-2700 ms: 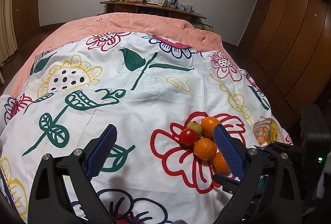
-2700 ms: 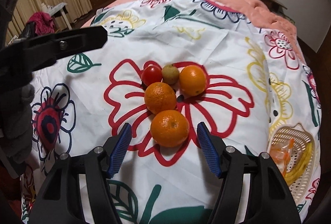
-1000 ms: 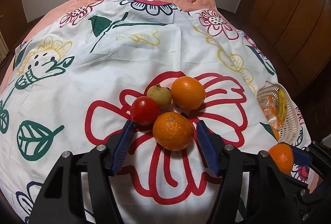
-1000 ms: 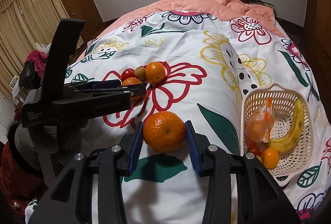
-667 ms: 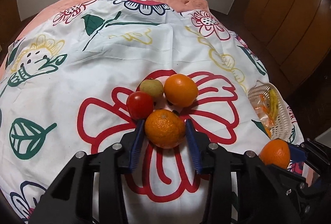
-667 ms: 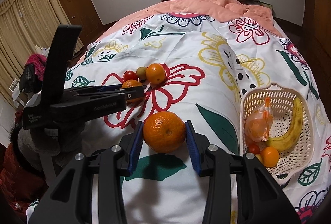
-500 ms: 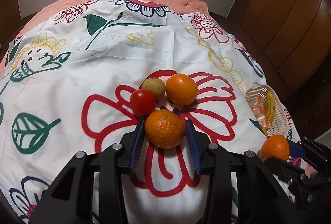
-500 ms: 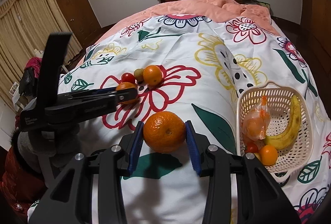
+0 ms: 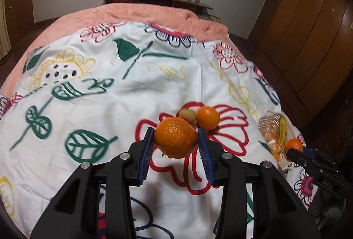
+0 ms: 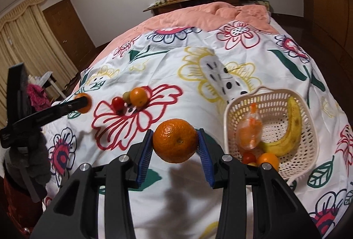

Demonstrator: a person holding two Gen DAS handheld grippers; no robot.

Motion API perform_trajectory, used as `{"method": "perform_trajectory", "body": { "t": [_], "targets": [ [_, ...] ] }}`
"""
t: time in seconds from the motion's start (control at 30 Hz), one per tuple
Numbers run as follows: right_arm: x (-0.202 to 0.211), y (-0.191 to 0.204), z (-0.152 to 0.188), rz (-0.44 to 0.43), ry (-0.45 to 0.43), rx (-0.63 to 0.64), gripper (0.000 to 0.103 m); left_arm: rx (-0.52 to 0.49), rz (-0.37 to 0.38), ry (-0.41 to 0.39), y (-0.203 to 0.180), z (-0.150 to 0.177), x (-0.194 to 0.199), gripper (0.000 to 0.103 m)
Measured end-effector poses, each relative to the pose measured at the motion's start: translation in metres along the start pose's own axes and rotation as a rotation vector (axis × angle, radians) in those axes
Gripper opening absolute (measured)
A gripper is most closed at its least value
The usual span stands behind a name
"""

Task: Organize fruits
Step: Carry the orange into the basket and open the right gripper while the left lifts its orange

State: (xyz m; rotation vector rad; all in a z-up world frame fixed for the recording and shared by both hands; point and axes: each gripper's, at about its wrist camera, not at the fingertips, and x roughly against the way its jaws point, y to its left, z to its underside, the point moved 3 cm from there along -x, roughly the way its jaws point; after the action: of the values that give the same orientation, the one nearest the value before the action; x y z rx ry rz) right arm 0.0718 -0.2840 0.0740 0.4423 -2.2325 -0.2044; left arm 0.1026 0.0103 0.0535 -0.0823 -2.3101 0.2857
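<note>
My left gripper (image 9: 175, 143) is shut on a bumpy orange (image 9: 175, 138) and holds it above the flowered bedspread. Behind it on the red flower print lie a smooth orange (image 9: 208, 118) and a greenish fruit (image 9: 187, 114). My right gripper (image 10: 175, 143) is shut on another orange (image 10: 175, 140), lifted just left of the cream basket (image 10: 313, 128). In the right wrist view the red tomato (image 10: 118, 103), the greenish fruit (image 10: 126, 95) and the smooth orange (image 10: 138, 96) rest on the bed, and the left gripper's orange (image 10: 83, 102) shows at far left.
The basket holds a banana (image 10: 289, 128), a bagged orange item (image 10: 249, 133), a small tomato (image 10: 249, 157) and a small orange (image 10: 267, 161). A peach blanket (image 9: 154, 16) covers the bed's far end. Wooden wardrobes (image 9: 308, 40) stand right, curtains (image 10: 24, 40) left.
My left gripper closed on the nearest orange and lifted it off the bedspread. My right gripper carried its orange further right, closer to the basket.
</note>
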Motion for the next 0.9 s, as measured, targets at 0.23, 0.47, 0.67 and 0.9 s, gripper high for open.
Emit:
{"method": "perform_trajectory", "body": {
  "t": [0.23, 0.47, 0.67, 0.9],
  "targets": [
    [0.011, -0.027, -0.004, 0.036, -0.032, -0.061, 0.041, -0.009, -0.008, -0.039, 0.002, -0.009, 0.022, 0.041],
    [0.021, -0.055, -0.004, 0.074, -0.059, -0.122, 0.041, -0.026, -0.021, -0.082, 0.005, -0.014, 0.048, 0.041],
    [0.024, -0.078, 0.001, 0.102, -0.066, -0.174, 0.041, -0.041, -0.015, -0.11, 0.0, -0.017, 0.063, 0.041],
    [0.023, -0.1, 0.007, 0.129, -0.064, -0.23, 0.041, -0.074, 0.016, -0.108, -0.021, -0.012, 0.064, 0.041]
  ]
}}
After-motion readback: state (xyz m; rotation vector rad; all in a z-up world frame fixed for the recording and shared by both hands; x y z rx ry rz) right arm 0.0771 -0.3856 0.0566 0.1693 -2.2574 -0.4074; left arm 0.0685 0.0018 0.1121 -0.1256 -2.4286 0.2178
